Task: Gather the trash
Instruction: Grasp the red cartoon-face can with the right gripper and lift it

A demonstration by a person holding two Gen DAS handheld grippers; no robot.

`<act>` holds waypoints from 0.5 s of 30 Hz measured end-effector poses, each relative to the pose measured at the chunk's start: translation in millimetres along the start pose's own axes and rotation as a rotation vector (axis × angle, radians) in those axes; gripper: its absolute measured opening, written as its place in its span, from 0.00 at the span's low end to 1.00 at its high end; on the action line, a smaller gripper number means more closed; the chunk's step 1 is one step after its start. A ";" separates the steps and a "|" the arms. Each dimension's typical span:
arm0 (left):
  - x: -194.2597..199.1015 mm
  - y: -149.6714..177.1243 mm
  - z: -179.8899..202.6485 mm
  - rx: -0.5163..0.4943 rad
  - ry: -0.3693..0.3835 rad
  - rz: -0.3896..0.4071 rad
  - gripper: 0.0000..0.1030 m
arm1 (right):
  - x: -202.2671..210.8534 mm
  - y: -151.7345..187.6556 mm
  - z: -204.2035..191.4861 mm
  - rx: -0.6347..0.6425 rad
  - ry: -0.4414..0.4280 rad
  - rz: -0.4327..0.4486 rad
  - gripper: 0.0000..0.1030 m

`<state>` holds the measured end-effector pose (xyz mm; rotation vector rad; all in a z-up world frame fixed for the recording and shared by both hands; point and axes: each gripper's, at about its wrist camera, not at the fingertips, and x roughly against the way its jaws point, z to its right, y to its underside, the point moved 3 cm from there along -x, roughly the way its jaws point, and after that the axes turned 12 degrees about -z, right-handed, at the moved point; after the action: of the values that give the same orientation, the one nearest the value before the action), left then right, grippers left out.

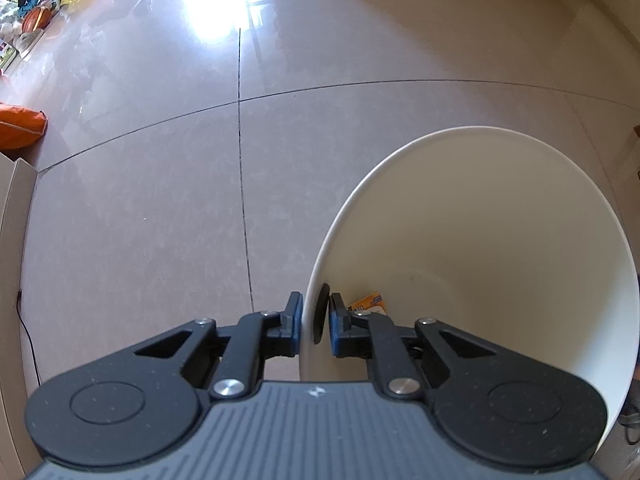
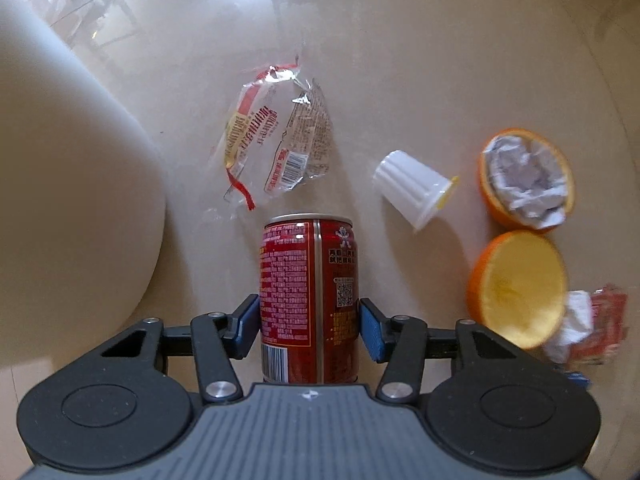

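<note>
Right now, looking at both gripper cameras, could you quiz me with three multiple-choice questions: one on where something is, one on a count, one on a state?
1. Where is the red metal drink can?
A. between the right gripper's fingers
B. inside the bin
C. on an orange half

2. How many orange halves lie on the floor?
A. one
B. two
C. four

3. What is the left gripper doing?
A. hanging open
B. gripping the round white plastic bin's rim
C. holding a wrapper

Answers: 1 A, blue pads flank the can; 2 B, one shows flesh, one holds crumpled paper; 3 B, fingers clamp the bin wall.
</note>
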<state>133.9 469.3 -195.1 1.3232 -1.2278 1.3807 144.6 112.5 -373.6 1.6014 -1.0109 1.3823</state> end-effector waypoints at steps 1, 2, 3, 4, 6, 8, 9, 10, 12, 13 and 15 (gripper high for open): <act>0.4 0.4 -0.9 0.005 0.005 0.000 0.11 | 6.6 3.3 0.9 0.015 0.009 0.002 0.55; 0.8 0.0 -1.9 0.008 0.009 -0.002 0.10 | 15.5 7.0 1.8 0.033 0.016 0.006 0.55; 1.3 0.2 -2.4 0.007 0.010 -0.002 0.10 | 23.6 9.6 3.7 0.049 0.022 0.010 0.55; 2.1 0.3 -2.8 0.007 0.010 -0.003 0.10 | 34.0 11.9 4.8 0.065 0.027 0.015 0.55; 3.2 -0.5 -3.6 0.003 0.008 -0.002 0.09 | 53.9 16.3 7.5 0.085 0.026 0.021 0.55; 2.7 -0.8 -3.9 0.001 0.008 0.000 0.09 | 80.8 20.6 10.6 0.104 0.011 0.028 0.55; 2.6 -0.9 -4.0 0.000 0.008 0.000 0.09 | 94.0 22.1 11.2 0.113 0.005 0.032 0.55; 2.4 -1.0 -3.6 -0.003 0.006 0.000 0.09 | 106.0 20.7 9.2 0.126 -0.004 0.039 0.55; 1.4 -0.8 -2.6 -0.002 0.004 -0.002 0.09 | 137.6 24.7 4.9 0.159 -0.021 0.060 0.55; 1.1 -1.0 -2.3 -0.005 0.002 -0.003 0.09 | 151.0 23.3 -0.6 0.181 -0.036 0.075 0.55; 0.8 -1.6 -2.3 -0.001 0.004 -0.005 0.09 | 175.1 22.3 -10.2 0.216 -0.063 0.102 0.55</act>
<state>135.0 471.8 -194.1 1.3211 -1.2219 1.3782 136.6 99.6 -197.5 1.7811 -1.0206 1.5629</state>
